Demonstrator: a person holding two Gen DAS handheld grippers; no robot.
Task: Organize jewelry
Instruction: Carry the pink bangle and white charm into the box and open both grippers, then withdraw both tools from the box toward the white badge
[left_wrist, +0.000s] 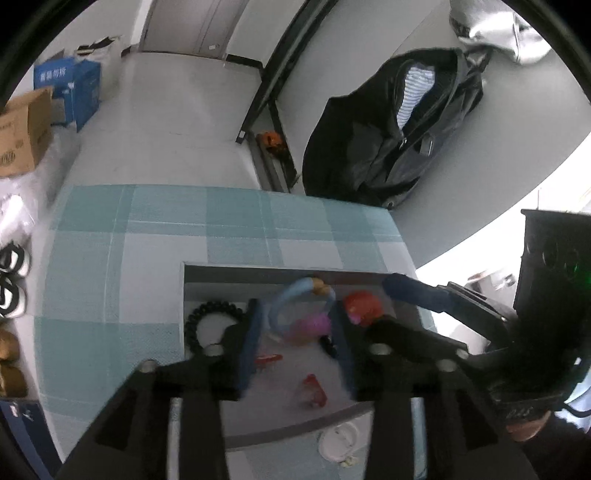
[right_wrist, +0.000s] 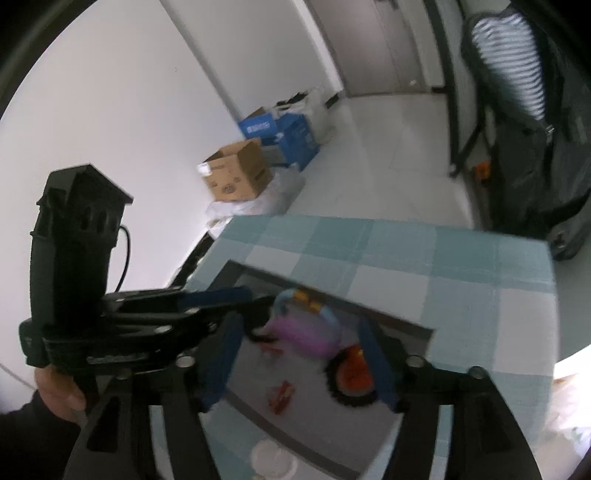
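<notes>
Both hand-held grippers are hovering over the grey tray (left_wrist: 207, 275), which is lying on the checked blue cloth (left_wrist: 147, 229) covering the table.

Left gripper (left_wrist: 297, 325): its jaws are standing partly apart, with nothing pressed between the pads. The light blue bangle (left_wrist: 291, 291) and the pink piece (left_wrist: 314, 325) are sitting in the gap near the tray's far edge, apparently untouched. The right gripper (right_wrist: 299, 354) is standing wider, also gripping nothing; the orange-red ornament (right_wrist: 351, 373) with its dark beaded ring is lying between its fingers, blurred.

Contents of the tray:
- the black bead bracelet (left_wrist: 201, 321) is resting by the left wall;
- two small red clips (left_wrist: 314, 387) are lying toward the near edge;
- a white ring-shaped item (left_wrist: 338, 441) is lying outside the tray, on the cloth beside its near edge.

Handling, as a judgement: all pieces look light. The bangle is probably stiff and smooth, so it is best pinched across the band at one side, not over the whole hoop. The bead bracelets are likely elastic and will sag and roll; taking one strand between the pads should do. The red clips are small and flat, calling for a narrow, low pinch and likely to skid on the tray floor.
</notes>
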